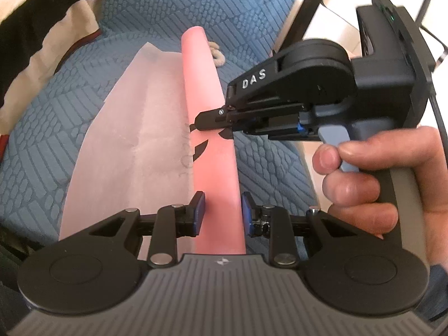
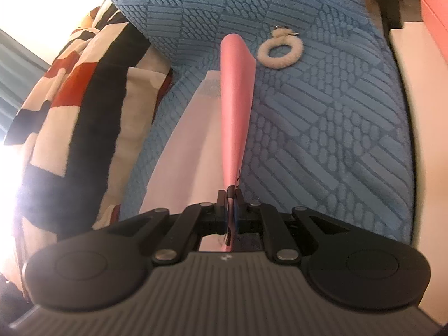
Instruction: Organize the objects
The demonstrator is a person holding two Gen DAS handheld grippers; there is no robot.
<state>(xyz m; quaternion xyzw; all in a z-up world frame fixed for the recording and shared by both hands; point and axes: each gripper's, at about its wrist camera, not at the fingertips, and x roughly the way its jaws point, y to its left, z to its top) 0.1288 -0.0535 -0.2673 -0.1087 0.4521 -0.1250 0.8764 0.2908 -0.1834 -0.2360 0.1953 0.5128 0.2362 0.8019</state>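
A pink sheet (image 1: 156, 151) lies on the blue sofa cushion (image 1: 50, 140), and its right side is lifted into a long raised fold (image 1: 207, 89) with black markings. My left gripper (image 1: 222, 210) is open, its blue pads standing either side of the near end of the fold. My right gripper (image 1: 212, 124), held by a hand (image 1: 364, 184), is shut on the fold's edge farther along. In the right wrist view the right gripper (image 2: 231, 196) pinches the pink sheet (image 2: 236, 106), which rises as a thin ridge away from the jaws.
A white fluffy ring (image 2: 280, 49) with a metal clip lies on the sofa just right of the fold's far end, partly seen as the ring (image 1: 219, 56) in the left wrist view. A red, black and cream patterned blanket (image 2: 70, 117) is heaped at the left.
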